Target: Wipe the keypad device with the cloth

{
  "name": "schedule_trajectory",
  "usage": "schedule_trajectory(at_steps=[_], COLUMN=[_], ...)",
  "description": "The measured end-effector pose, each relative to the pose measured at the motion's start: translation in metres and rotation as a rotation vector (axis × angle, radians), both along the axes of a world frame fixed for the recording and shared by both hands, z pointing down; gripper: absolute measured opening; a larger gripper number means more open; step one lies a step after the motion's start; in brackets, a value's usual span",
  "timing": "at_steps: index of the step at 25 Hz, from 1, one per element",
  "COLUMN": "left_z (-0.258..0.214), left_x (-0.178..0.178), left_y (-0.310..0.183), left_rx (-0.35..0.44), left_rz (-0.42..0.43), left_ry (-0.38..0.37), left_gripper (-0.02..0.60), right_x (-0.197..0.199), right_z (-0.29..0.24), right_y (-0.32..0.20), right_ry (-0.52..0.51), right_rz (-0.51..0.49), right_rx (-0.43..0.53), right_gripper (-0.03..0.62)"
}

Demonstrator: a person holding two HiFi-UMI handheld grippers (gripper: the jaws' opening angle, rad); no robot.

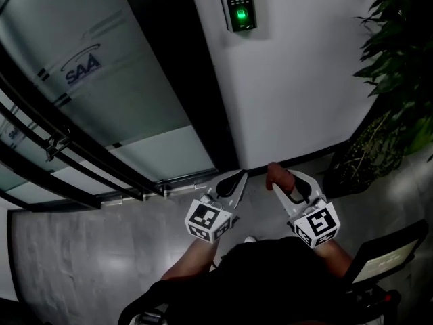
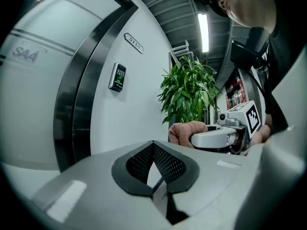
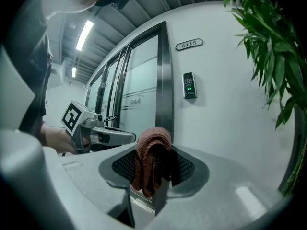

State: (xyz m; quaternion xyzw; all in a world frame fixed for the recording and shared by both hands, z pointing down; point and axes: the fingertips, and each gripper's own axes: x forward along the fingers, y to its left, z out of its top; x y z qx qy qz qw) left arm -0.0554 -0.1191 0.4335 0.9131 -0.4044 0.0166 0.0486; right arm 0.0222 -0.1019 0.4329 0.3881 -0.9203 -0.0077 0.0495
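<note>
White wall, cloth clamped in right tongs

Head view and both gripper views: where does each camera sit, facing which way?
Head view: on the person's head, looking steeply down a white wall; forearms, left tongs and right tongs show.
Left gripper view: on the left tongs, along their shut, empty jaws toward wall and green leafy plant; torso at right.
Right gripper view: on the right tongs, along jaws shut on a reddish-brown terry cloth; torso at left.
Shared: all three show the black wall-mounted keypad device.
</note>
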Motion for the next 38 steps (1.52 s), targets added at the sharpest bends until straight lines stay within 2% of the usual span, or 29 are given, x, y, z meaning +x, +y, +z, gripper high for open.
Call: schedule_trajectory(at_steps=[8,15,24,30,38], left_z=[0.009,0.012,0.014,0.013,0.003], left_x=[-0.020,-0.027,-0.028,-0.041,-0.059], left_y=[-0.010,-0.021,-0.035,-0.046,-0.059], left_rx=[-0.020,0.010,-0.012,-0.017,0.003], left_rz=[0.045,0.029,-0.039,-0.108,-0.196], left_ry=[0.013,0.009,0.025,0.008,0.021], left_gripper=[0.016,0.015,0.017,0.015,0.017], right_x=[-0.028,-0.037,-0.045,-0.049,-0.065], right_z=[-0.010,-0.039,-0.129,-0.207,-0.291], right_y=[-0.019,-0.063,-0.142,-0.198,-0.253], right_ry=[0.020,0.017,-0.042,0.006,0.025], right_rz=[0.029,0.017,-0.048,-0.032,0.001], right_rx=[0.030,0.101,0.264,0.450,0.590], right_gripper=[0.143,0.143,0.143,0.143,0.143])
